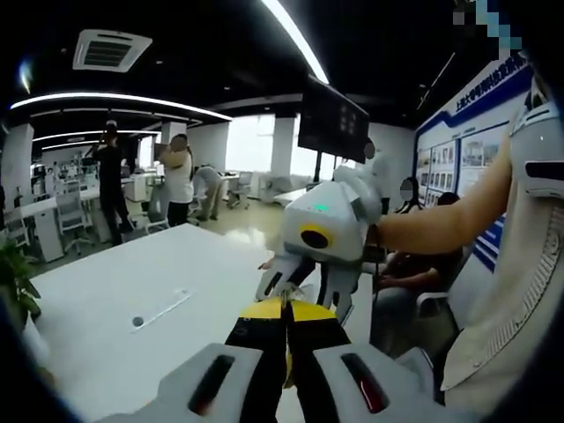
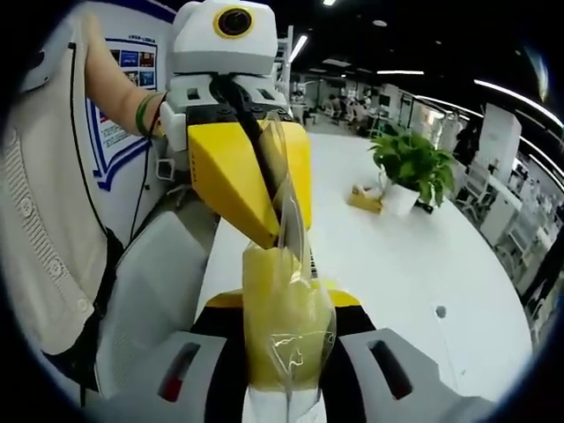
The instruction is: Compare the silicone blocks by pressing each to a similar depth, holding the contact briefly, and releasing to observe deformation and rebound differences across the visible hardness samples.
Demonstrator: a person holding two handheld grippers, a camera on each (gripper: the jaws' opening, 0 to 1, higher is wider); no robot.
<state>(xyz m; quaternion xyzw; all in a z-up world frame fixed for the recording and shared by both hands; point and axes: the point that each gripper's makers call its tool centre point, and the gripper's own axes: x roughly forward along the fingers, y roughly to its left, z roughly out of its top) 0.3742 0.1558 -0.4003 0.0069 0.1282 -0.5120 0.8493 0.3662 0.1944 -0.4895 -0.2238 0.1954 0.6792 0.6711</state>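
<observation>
1. Left gripper (image 2: 280, 231): yellow fingers (image 2: 231, 176), white housing.
2. Silicone block (image 2: 286, 328): yellow, in a clear wrapper.
3. Right gripper (image 1: 304, 291): white body.
4. Table (image 2: 397, 256): plain white.
5. Plant (image 2: 414, 163): green leaves, white pot.
6. Sleeve (image 2: 40, 238): beige, ribbed.

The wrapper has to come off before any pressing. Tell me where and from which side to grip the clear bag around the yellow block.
Take the clear bag by its loose, flat top flap, coming from the end away from the right gripper. The yellow block fills the lower part of the bag and sits clamped there, so the flap is the free part, thin enough to pinch. The left gripper is shut on that flap.
</observation>
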